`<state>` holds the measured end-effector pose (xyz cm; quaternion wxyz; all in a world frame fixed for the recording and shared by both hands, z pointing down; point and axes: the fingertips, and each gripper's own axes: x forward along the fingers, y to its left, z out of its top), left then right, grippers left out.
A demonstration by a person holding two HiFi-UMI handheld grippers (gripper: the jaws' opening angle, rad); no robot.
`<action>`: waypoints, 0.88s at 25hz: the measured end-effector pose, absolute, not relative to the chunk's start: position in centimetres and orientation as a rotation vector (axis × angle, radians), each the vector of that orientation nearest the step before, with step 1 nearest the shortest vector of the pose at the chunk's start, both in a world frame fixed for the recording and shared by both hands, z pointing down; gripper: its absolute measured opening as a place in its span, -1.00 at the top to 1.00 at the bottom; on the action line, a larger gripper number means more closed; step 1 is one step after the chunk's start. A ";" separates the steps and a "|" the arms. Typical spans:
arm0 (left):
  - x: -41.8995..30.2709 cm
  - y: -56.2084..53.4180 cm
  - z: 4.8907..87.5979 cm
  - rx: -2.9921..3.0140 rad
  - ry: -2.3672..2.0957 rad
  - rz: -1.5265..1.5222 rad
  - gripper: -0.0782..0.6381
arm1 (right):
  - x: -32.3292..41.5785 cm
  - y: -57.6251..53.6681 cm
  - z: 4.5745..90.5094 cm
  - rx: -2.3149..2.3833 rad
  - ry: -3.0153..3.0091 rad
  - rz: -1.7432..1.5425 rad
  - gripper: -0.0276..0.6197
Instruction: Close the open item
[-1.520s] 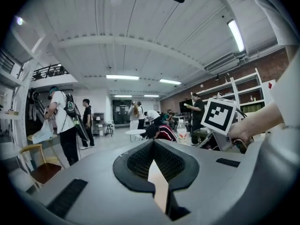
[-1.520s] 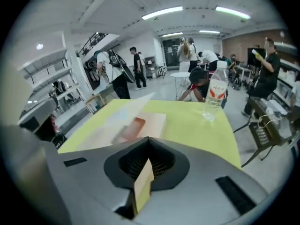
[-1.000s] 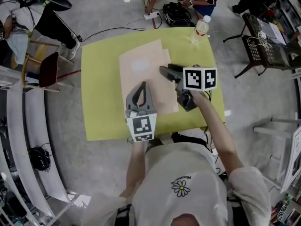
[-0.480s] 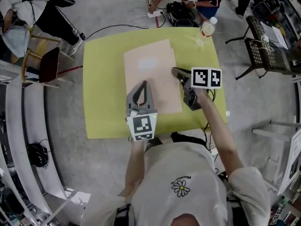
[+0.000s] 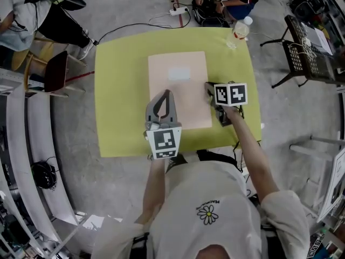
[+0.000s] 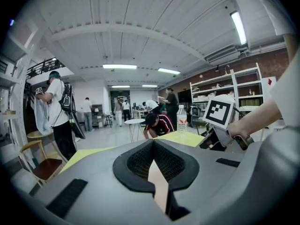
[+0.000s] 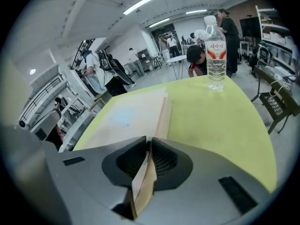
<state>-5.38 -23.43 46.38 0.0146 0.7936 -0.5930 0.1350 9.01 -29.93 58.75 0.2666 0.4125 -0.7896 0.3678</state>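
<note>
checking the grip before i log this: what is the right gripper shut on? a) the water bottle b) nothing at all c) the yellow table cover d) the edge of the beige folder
d: in the right gripper view, the right gripper, whose jaws have just been closing, pinches the edge of the beige folder, while the water bottle stands untouched at the table's far end.

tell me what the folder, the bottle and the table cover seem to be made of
Folder: probably thin card or stiff paper, matte pale beige; its edge shows slim flat sheets.
Bottle: clear glossy plastic, see-through, with a white cap.
Table cover: matte yellow-green, smooth and flat; cloth or a plastic sheet, hard to tell.
</note>
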 end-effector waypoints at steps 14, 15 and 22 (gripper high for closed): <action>-4.1 -23.7 46.8 2.529 -1.792 0.432 0.74 | 8.9 -30.0 59.3 1.115 -2.059 0.950 0.78; -4.1 -23.6 46.9 2.532 -1.790 0.437 0.74 | 8.9 -30.0 59.3 1.120 -2.053 0.945 0.78; -3.5 -23.2 46.6 2.545 -1.794 0.434 0.74 | 9.1 -30.2 59.3 1.164 -2.023 0.941 0.77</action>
